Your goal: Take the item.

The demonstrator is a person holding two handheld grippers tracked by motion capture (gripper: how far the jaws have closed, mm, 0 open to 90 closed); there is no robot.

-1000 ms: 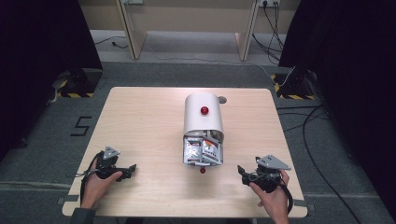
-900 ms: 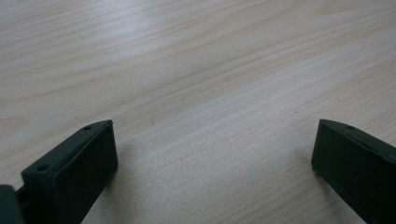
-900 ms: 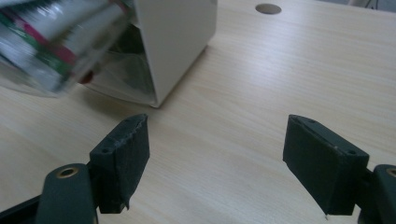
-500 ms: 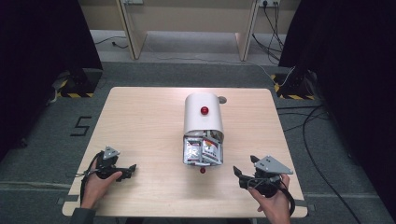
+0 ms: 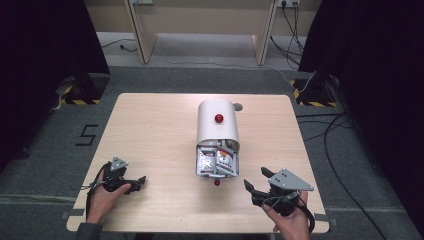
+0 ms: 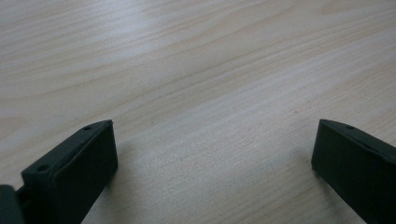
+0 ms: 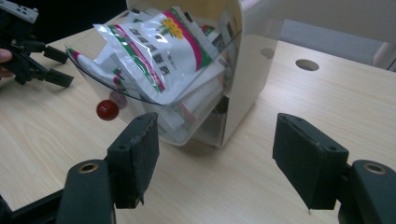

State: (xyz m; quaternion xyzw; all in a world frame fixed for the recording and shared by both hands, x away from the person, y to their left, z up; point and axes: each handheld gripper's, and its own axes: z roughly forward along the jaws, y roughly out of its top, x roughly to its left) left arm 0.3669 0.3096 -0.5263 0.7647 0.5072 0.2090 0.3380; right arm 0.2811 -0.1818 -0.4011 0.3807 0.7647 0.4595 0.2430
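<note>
Fingers of the right gripper (image 7: 215, 154), apart and just now narrowing with nothing between them, face the packet-filled clear drawer (image 7: 154, 93) ahead, so they should align on its red knob (image 7: 107, 110) beyond their left tip before closing.

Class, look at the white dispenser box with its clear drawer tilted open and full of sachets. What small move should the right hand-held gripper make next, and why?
Probably ease the right hand-held gripper forward toward the clear plastic drawer of the white rounded dispenser box. Its jaws stand open with nothing between them, short of the drawer, which is tilted open and shows the white printed sachets within reach. The left hand-held gripper rests open on the light wooden table.
</note>
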